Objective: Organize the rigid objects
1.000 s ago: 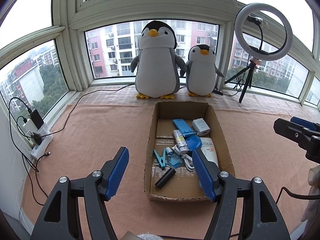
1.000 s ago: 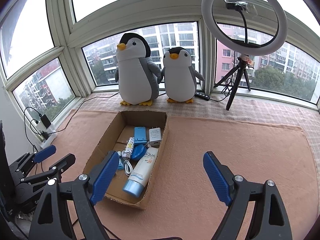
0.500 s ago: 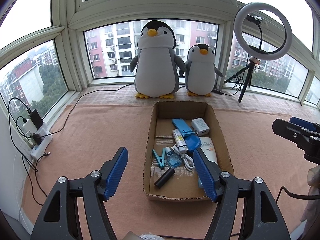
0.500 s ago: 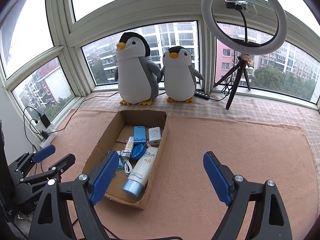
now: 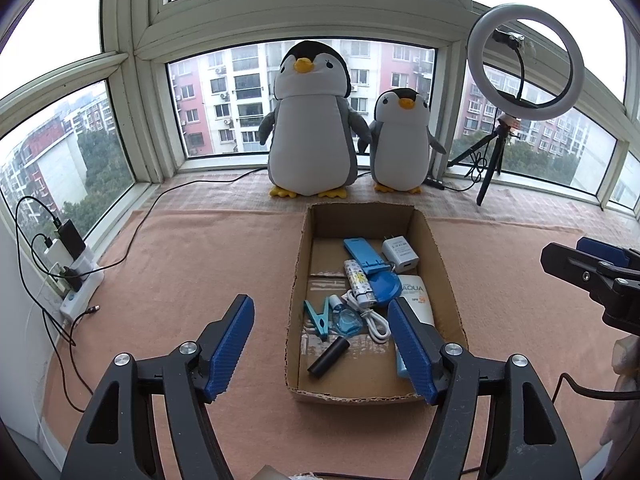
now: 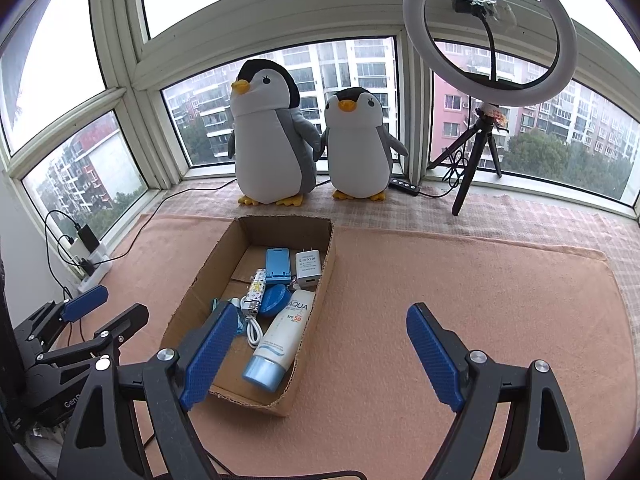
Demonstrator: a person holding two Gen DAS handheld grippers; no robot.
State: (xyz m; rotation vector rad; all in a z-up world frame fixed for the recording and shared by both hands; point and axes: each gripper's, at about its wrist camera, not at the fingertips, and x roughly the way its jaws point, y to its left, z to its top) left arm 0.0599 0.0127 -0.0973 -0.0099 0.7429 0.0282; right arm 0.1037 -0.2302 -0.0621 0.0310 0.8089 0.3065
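A white power strip (image 5: 82, 280) with black plugs and wires sits by the left window. A soft pink-orange blanket (image 5: 192, 264) covers the floor of this window bay, and a pale checked mat (image 6: 520, 216) runs along the windows behind it. Tall buildings and trees show outside.

The left gripper (image 5: 320, 346) is spread wide and holds nothing. It hangs above the near left corner of an open brown cardboard box (image 5: 298, 280) that sits in the middle of the blanket. Inside the box lie a black tube (image 5: 329, 357), a light blue clothes peg (image 5: 318, 317), a white cable (image 5: 374, 320), a blue phone stand (image 5: 362, 255), a white plug charger (image 5: 400, 255) and a white sunscreen tube (image 6: 286, 334).

Behind the box stand a big plush penguin (image 5: 312, 128) and a small plush penguin (image 5: 402, 142). A white ring light on a black tripod (image 6: 490, 32) stands to the right.

The right gripper (image 6: 320, 356) is also spread wide and empty, over the right side of the box.
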